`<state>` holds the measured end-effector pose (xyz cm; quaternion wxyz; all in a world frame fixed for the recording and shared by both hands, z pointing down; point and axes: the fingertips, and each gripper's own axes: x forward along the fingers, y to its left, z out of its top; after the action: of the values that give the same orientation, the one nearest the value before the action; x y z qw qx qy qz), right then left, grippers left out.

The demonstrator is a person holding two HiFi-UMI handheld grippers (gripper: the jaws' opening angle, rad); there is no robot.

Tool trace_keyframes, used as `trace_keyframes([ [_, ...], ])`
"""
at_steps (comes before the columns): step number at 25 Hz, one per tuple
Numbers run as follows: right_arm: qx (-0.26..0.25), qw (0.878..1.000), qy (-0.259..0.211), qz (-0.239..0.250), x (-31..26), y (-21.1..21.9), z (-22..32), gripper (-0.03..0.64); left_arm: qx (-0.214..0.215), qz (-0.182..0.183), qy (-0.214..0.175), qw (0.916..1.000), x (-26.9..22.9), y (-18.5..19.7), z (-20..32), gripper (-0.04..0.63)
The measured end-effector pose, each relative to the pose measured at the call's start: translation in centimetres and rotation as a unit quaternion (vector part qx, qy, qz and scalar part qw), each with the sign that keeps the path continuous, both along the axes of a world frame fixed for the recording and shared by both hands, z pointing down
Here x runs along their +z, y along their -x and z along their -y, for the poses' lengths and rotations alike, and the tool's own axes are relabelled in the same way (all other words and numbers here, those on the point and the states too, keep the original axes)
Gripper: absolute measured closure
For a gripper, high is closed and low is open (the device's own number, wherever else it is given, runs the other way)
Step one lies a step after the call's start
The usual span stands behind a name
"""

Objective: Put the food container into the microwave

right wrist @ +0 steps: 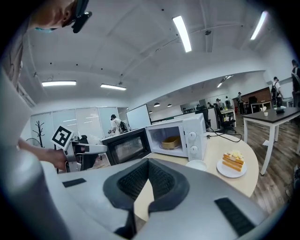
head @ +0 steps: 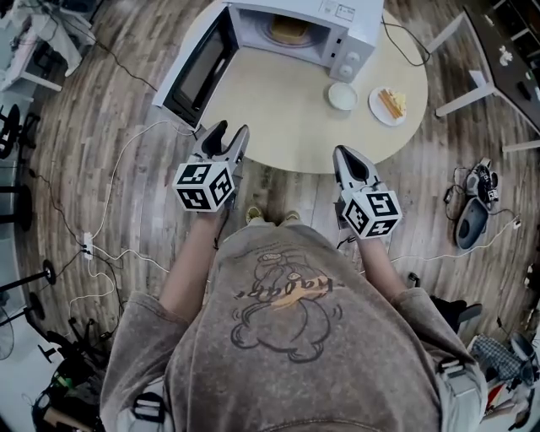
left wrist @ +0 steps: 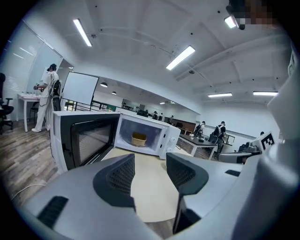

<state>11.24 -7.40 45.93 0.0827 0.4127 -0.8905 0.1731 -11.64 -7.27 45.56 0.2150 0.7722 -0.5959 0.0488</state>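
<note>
The tan food container (head: 289, 30) sits inside the white microwave (head: 337, 25), whose door (head: 198, 72) hangs wide open to the left. Both gripper views show the container (left wrist: 138, 138) (right wrist: 171, 141) in the lit cavity. My left gripper (head: 228, 135) hovers at the near left edge of the round table (head: 278, 110), short of the door; it (left wrist: 149, 161) is open and empty. My right gripper (head: 348, 157) is held off the table's near right edge, and it (right wrist: 148, 163) is shut with nothing between its pads.
A small white bowl (head: 342, 95) and a plate with a sandwich slice (head: 389, 105) stand right of the microwave. Cables trail over the wooden floor (head: 101, 228). A dark desk (head: 506, 59) stands at the far right, with a bag (head: 472, 221) below it. People stand in the background.
</note>
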Motion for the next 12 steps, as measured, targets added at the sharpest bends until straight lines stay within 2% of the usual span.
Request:
trace_keyframes([
  [5, 0.011, 1.0, -0.01, 0.0, -0.5, 1.0, -0.3, 0.612, 0.005, 0.012, -0.014, 0.9998, 0.1, 1.1, -2.4, 0.397],
  [12, 0.029, 0.999, -0.016, 0.002, -0.7, 1.1, -1.3, 0.612, 0.002, 0.0, -0.018, 0.9998, 0.7, 1.3, -4.4, 0.408],
])
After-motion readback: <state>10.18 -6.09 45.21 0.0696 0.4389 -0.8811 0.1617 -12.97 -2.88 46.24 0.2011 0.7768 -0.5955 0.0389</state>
